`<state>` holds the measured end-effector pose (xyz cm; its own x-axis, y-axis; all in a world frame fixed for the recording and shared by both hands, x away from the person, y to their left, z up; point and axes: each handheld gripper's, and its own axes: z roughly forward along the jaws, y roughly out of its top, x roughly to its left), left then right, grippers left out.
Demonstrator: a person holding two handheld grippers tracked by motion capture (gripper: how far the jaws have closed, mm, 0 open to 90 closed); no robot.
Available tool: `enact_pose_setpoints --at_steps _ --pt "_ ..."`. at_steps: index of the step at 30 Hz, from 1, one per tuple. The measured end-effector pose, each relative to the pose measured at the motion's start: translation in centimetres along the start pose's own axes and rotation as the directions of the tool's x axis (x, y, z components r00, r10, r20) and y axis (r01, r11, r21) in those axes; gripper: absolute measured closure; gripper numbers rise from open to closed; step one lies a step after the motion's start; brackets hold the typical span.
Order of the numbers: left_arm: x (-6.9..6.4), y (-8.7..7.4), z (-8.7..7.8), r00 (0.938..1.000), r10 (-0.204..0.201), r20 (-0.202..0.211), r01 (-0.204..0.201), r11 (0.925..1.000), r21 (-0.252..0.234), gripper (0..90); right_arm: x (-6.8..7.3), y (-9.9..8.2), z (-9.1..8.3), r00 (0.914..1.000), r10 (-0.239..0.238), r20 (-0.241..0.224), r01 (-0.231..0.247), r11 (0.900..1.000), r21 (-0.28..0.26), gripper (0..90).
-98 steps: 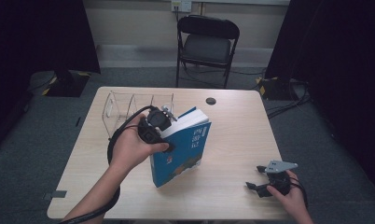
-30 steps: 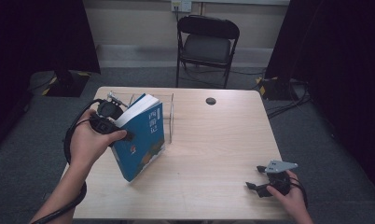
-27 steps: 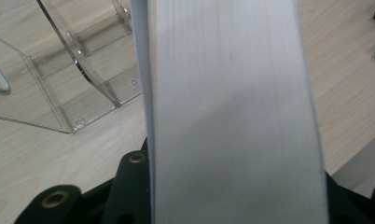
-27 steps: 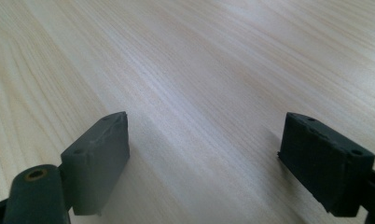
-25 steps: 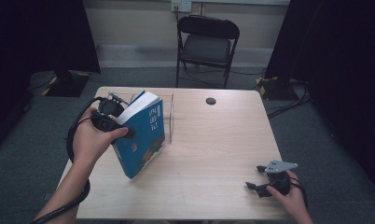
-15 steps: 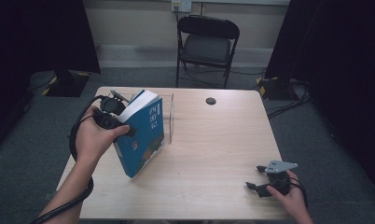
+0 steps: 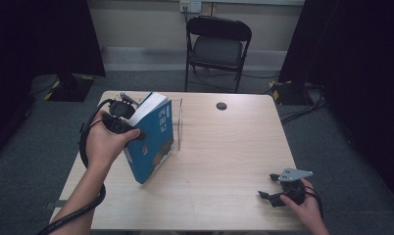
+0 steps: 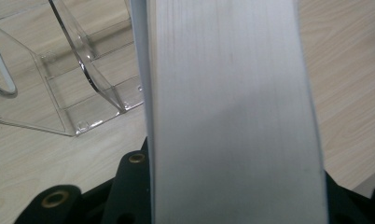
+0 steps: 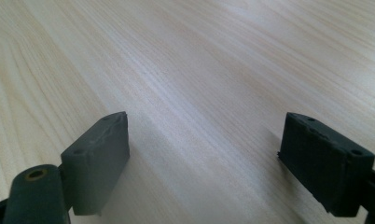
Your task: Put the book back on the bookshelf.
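Note:
A thick blue book (image 7: pixel 153 139) stands tilted on its lower corner at the left of the wooden table (image 7: pixel 224 161). My left gripper (image 7: pixel 129 128) is shut on its upper end, jaws on either cover. In the left gripper view the book's white page edge (image 8: pixel 232 112) runs up between my jaws. Just behind the book stands a clear acrylic rack (image 7: pixel 178 122) with upright dividers; its plates (image 8: pixel 83 79) lie to the left of the page edge. My right gripper (image 7: pixel 267 192) rests open near the table's front right, its pads (image 9: pixel 99 161) wide apart over bare wood.
A small black disc (image 7: pixel 221 105) lies at the back of the table. A black folding chair (image 7: pixel 217 46) stands beyond the far edge. The left gripper's cable (image 7: pixel 85 147) loops down beside the forearm. Dark curtains hang at both sides.
The left hand has carried the book from the table's middle to the left, up against the clear rack. Over the last second it has barely shifted. The right gripper has stayed put.

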<state>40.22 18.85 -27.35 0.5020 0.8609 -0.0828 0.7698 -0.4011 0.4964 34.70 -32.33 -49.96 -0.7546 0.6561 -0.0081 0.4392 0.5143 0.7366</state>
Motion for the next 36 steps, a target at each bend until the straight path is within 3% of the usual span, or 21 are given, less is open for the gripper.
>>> enact_pose_setpoints --at_steps 8,15,21,29,36 --pt "-0.5 -0.7 0.4 0.9998 0.020 0.005 -0.020 0.9997 0.013 62.1 0.0 0.0 0.0 1.0000 0.001 0.000 -0.001 1.0000 0.000 15.1" --pt "-0.7 -1.7 1.3 0.9999 0.011 0.012 -0.011 0.9999 0.011 62.0 0.0 0.0 0.0 1.0000 -0.002 0.000 0.002 1.0000 -0.001 15.1" --pt "-1.0 -2.3 1.4 0.9979 0.064 -0.008 -0.064 0.9979 0.007 61.8 0.0 0.0 0.0 1.0000 -0.001 0.000 0.001 1.0000 0.000 15.1" --pt "-0.1 -3.6 1.4 0.9988 0.048 -0.007 -0.048 0.9987 -0.018 61.4 0.0 0.0 0.0 1.0000 -0.001 0.001 0.001 1.0000 0.000 15.1" --pt "-0.4 -3.4 1.4 0.9978 0.066 -0.009 -0.066 0.9978 0.007 61.0 0.0 0.0 0.0 1.0000 0.000 0.000 0.000 1.0000 0.000 15.1"
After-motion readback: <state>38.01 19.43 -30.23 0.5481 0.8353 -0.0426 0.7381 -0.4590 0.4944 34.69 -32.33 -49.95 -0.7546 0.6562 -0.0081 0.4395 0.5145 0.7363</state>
